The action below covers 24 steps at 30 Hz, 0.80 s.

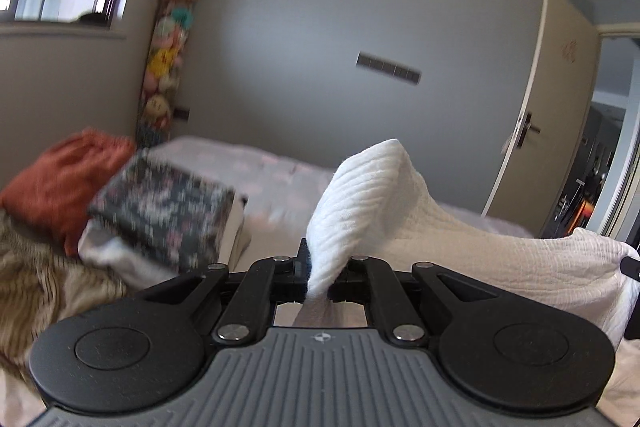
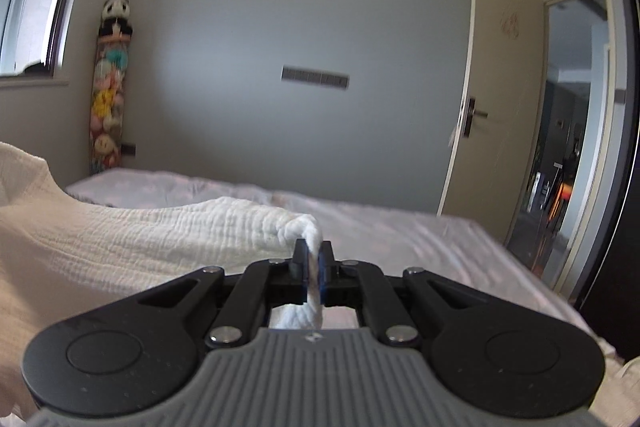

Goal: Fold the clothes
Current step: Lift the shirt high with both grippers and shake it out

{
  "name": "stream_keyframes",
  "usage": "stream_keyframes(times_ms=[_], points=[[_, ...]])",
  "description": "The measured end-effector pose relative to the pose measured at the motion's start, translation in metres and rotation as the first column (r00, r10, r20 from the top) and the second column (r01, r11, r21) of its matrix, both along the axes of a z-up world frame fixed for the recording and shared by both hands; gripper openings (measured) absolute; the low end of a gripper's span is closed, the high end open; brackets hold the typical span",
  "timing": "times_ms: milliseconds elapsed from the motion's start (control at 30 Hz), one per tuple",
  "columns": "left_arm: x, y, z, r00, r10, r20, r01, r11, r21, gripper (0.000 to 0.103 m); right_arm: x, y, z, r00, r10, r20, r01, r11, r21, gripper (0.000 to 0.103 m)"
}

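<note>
Count, both views combined:

- 2 grippers – left gripper [image 1: 320,277], right gripper [image 2: 314,269], each with 2 fingers, both clamped on cloth.
- 1 white crinkled garment [image 1: 460,243], pinched by both claws and spanning between them.
- 3 other fabric items, all left of the left claw: 1 folded dark floral piece [image 1: 168,215], 1 rust-orange piece [image 1: 64,175], 1 tan striped one [image 1: 44,287].
- 1 bed [image 2: 400,231] ahead of the claws.
- 1 door [image 2: 492,95], ahead-right – open.
- 1 tall column of plush toys [image 2: 108,91], ahead-left, 1 panda on top.
</note>
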<state>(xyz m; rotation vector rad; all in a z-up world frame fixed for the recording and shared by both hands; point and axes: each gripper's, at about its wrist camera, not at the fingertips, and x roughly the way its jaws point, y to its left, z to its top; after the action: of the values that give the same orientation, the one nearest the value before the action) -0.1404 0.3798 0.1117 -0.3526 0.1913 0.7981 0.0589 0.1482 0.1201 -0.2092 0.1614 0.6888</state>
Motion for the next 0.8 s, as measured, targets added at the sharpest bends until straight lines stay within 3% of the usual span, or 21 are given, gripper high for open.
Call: stream_keyframes(times_ms=[200, 433, 633, 800], points=[[-0.009, -0.023, 0.068, 0.997, -0.025, 0.067, 0.015, 0.99, 0.141, 0.005, -0.023, -0.029, 0.059, 0.995, -0.012, 0.101, 0.001, 0.994, 0.11, 0.005], [-0.019, -0.038, 0.13, 0.99, -0.096, 0.101, 0.068, 0.965, 0.254, 0.005, -0.048, -0.063, 0.115, 0.979, -0.045, 0.201, -0.002, 0.974, 0.228, 0.005], [-0.023, -0.051, 0.161, 0.983, -0.141, 0.121, 0.094, 0.939, 0.331, 0.005, -0.069, -0.086, 0.149, 0.955, -0.072, 0.289, -0.021, 0.952, 0.306, 0.005], [-0.03, -0.057, 0.165, 0.972, -0.191, 0.138, 0.131, 0.924, 0.36, 0.005, -0.071, -0.101, 0.155, 0.952, -0.083, 0.295, -0.032, 0.931, 0.364, 0.005]])
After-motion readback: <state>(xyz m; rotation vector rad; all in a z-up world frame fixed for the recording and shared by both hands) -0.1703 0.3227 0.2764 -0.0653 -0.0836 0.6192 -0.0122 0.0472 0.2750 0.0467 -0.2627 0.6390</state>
